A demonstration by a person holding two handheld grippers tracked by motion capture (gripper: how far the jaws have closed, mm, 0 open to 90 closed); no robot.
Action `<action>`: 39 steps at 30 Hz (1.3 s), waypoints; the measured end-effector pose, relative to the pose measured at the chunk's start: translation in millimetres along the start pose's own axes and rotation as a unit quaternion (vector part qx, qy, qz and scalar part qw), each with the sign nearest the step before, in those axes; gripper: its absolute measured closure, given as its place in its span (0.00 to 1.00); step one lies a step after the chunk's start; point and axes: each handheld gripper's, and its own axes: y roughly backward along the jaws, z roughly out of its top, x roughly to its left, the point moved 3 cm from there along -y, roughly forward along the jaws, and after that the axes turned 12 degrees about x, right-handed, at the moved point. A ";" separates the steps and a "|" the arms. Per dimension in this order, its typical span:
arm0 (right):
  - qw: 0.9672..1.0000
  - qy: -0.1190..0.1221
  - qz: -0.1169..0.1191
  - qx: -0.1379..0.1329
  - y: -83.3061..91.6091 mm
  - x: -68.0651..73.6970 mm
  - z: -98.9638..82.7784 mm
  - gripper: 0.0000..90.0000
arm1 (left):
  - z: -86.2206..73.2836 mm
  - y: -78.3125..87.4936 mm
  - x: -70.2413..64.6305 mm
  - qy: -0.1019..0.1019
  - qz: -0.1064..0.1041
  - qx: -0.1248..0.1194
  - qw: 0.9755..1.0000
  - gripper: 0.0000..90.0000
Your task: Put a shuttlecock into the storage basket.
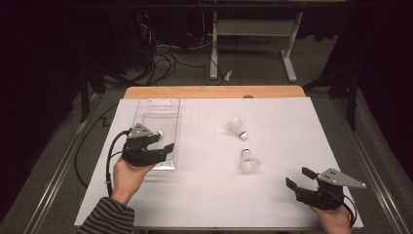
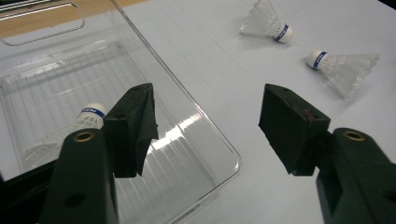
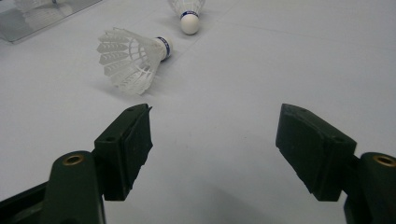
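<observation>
Two white shuttlecocks lie on the white sheet: the farther one [image 1: 237, 126] [image 2: 268, 21] [image 3: 187, 11] and the nearer one [image 1: 249, 161] [image 2: 345, 67] [image 3: 130, 56]. A third shuttlecock [image 2: 70, 133] [image 1: 158, 132] lies inside a clear plastic tray [image 1: 151, 109] [image 2: 205, 140], partly hidden behind my left jaw. My left gripper [image 1: 165, 141] [image 2: 208, 105] is open over the tray's near right corner, one jaw over the tray and one over the sheet. My right gripper [image 1: 298, 176] [image 3: 215, 119] is open and holds nothing, low at the front right, a short way from the nearer shuttlecock.
The white sheet [image 1: 272, 204] covers most of the wooden table [image 1: 214, 91]. Beyond the table stand a desk frame [image 1: 253, 34] and loose cables [image 1: 160, 58] on the floor. Metal rails run along both sides of the table.
</observation>
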 end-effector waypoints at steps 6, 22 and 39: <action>1.000 0.000 0.000 -0.001 0.1 0.0 0.1 0.31 | -3.3 1.7 -3.7 -0.003 0.000 -0.010 1.000 0.41; 1.000 -0.002 -0.001 -0.001 0.3 0.2 0.2 0.31 | -15.9 4.3 -8.3 -0.001 -0.009 -0.019 1.000 0.41; 1.000 -0.001 0.000 -0.001 0.4 0.5 0.2 0.31 | -26.5 5.2 -18.3 -0.007 -0.017 -0.034 0.999 0.40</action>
